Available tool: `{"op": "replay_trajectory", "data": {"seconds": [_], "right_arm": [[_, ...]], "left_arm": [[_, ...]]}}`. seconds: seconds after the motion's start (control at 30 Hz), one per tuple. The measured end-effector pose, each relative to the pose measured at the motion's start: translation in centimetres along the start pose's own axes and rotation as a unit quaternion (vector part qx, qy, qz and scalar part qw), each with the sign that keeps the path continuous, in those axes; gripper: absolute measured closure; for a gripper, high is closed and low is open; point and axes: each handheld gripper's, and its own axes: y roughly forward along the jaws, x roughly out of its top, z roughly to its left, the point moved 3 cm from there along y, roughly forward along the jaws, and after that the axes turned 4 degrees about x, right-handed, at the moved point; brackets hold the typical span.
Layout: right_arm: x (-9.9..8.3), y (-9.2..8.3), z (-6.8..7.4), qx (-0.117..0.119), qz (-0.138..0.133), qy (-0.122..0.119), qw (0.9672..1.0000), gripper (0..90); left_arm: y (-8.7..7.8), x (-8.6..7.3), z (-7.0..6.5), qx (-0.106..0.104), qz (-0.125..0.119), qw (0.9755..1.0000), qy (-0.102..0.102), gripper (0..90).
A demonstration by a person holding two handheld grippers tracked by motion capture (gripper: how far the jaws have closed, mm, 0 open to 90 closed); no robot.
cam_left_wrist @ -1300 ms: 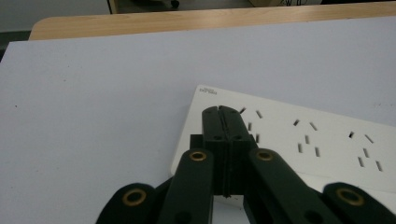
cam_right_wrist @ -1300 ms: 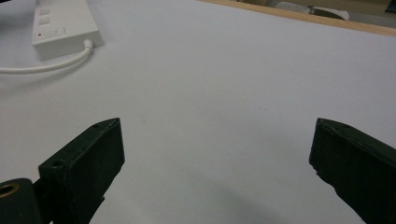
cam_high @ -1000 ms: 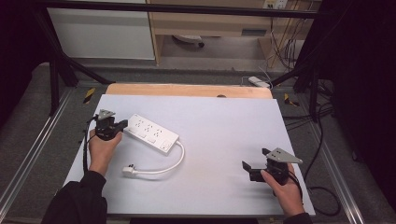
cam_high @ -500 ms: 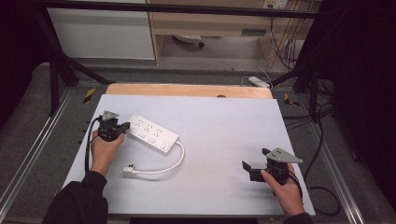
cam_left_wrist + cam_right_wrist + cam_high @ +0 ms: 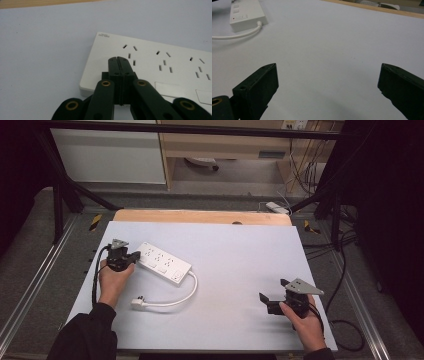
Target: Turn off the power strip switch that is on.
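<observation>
A white power strip [image 5: 161,261] lies slantwise on the left half of the pale table, its white cord [image 5: 187,292] curling down to a plug [image 5: 137,303]. My left gripper [image 5: 134,257] is at the strip's left end, jaws shut with nothing between them. In the left gripper view its closed tips [image 5: 118,60] rest over the strip's [image 5: 160,67] near-left corner, by the first socket. My right gripper [image 5: 272,294] is far off at the table's lower right, open and empty. In the right gripper view the strip's cord end [image 5: 247,15] lies at upper left, beyond the spread jaws.
The table's pale sheet [image 5: 240,260] has a wooden strip [image 5: 200,216] along its far edge. Black frame rails and loose cables [image 5: 345,285] run along the right side. A white cabinet [image 5: 107,155] and shelving stand beyond the table.
My left gripper has drifted slightly left and toward me along the strip's left end. The right gripper has stayed put.
</observation>
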Motion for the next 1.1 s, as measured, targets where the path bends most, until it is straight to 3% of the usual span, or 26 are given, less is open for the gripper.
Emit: {"op": "replay_trajectory", "data": {"seconds": [1.1], "right_arm": [[-0.01, -0.01, -0.02, 0.0, 0.0, 0.001, 1.0, 3.6]], "left_arm": [[0.14, -0.19, 0.1, -0.002, -0.005, 0.9999, -0.009, 90.0]]}}
